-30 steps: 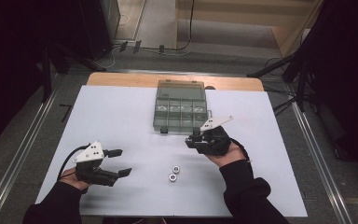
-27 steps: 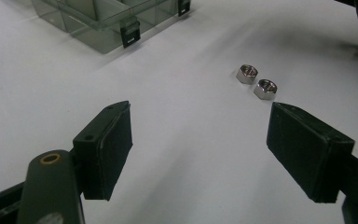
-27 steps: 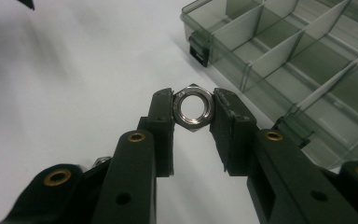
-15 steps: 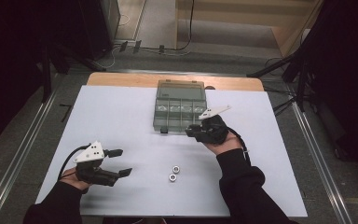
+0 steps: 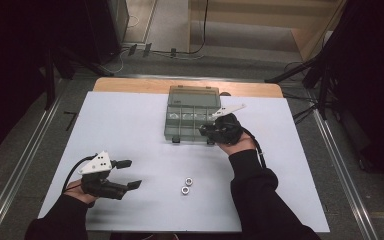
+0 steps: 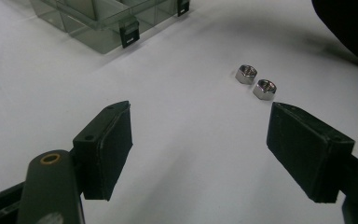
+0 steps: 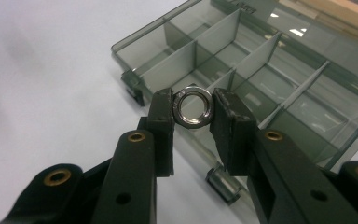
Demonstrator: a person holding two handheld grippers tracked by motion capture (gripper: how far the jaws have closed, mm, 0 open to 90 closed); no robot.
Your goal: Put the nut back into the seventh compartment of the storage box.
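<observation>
- A smoke-tinted compartment box [image 5: 190,117] with its lid [image 5: 194,94] folded back is seen at the far middle of the white table [image 5: 130,130], its two black latches [image 6: 129,35] facing the person
- Two loose hex nuts [image 5: 186,186] are seen side by side, almost touching, on the near part of the table, between the two forearms and well apart from the box
- In the right gripper view, thin dividers [image 7: 242,56] are seen splitting the box into compartments; what lies in them cannot be told
- The right gripper [image 5: 206,129] is held at the near right corner of the box, its jaws clamped on a hex nut [image 7: 194,106]
- That nut is pinched by its flats between the two pads [image 7: 226,116], its bore facing the camera, over the box's near edge
- The left gripper [image 6: 198,140] is held low over bare table at the near left, jaws spread wide with nothing between them
- The two loose nuts lie just beyond its right-hand pad [image 6: 303,149], untouched
</observation>
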